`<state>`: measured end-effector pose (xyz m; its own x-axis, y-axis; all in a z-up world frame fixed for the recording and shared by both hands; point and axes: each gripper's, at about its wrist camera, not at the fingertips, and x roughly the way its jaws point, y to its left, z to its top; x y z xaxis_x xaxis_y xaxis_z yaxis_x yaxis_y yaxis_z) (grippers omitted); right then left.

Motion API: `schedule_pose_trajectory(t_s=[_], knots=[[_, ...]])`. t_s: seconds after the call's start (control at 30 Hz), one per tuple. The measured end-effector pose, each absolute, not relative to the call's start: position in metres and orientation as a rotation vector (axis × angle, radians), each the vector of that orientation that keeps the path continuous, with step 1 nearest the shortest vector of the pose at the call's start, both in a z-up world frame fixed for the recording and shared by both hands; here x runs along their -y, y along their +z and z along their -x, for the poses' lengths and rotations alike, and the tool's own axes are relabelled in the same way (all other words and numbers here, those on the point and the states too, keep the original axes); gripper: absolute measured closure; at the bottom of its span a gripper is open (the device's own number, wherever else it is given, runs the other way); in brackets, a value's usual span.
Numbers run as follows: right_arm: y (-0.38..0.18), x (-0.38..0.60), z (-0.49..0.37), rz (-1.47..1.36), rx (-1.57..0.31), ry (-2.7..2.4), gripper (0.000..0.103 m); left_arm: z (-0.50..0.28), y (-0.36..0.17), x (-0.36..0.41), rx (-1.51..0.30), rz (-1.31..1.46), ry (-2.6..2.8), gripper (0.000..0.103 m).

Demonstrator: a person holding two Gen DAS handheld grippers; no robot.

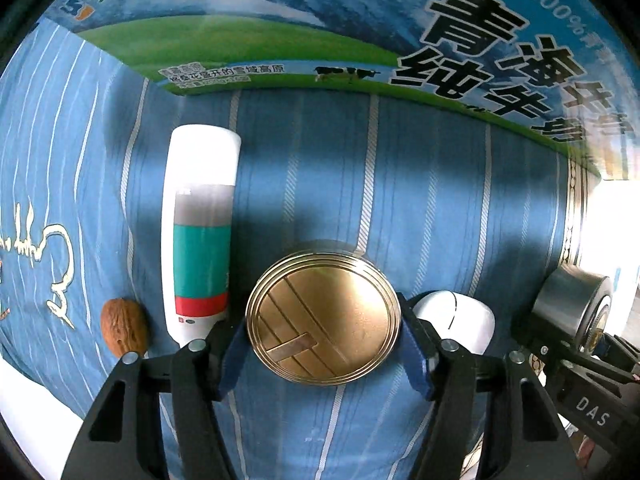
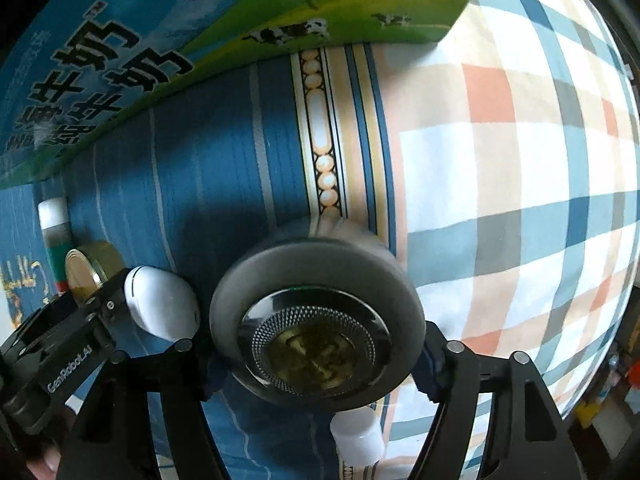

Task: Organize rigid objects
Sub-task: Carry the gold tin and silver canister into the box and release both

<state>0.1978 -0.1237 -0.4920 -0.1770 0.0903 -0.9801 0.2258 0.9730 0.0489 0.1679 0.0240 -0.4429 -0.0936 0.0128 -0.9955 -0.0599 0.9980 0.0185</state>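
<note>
**Both grippers clamp round items on the striped cloth**

The left gripper (image 1: 323, 354) grasps a gold round tin (image 1: 323, 316): its 2 blue-padded fingers (image 1: 231, 354) stand wide apart and press the tin's left and right rim, with the lid facing the camera. Left of those fingers lie a white tube (image 1: 200, 232) and a walnut (image 1: 123, 330); just right of them sits a white mouse (image 1: 460, 320).

The right gripper (image 2: 320, 372) is clenched on a grey round case (image 2: 316, 320), fingers spread to its full width, its mesh centre facing the camera. A small white cap (image 2: 358, 436) lies below the case, between the fingers. Beyond both grippers stands a milk carton (image 1: 280, 12) on the blue striped cloth (image 1: 420, 184).
</note>
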Motion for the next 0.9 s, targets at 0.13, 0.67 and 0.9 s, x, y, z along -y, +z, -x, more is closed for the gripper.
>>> schedule_pose_trajectory(t_s=[0.13,0.67,0.9], knots=[[-0.494,0.119,-0.199,-0.194,-1.747,-0.127,0.031,-0.163,-0.436,-0.027,-1.653,0.044,0.056,0.04],[-0.412,0.086,-0.146,-0.202,-1.613,0.043,0.031,-0.103,-0.311,-0.018,-1.451,0.054,-0.044,0.04],[-0.338,0.089,-0.145,-0.193,-1.491,0.082,0.031,-0.107,-0.245,-0.007,-1.331,0.033,-0.09,0.04]])
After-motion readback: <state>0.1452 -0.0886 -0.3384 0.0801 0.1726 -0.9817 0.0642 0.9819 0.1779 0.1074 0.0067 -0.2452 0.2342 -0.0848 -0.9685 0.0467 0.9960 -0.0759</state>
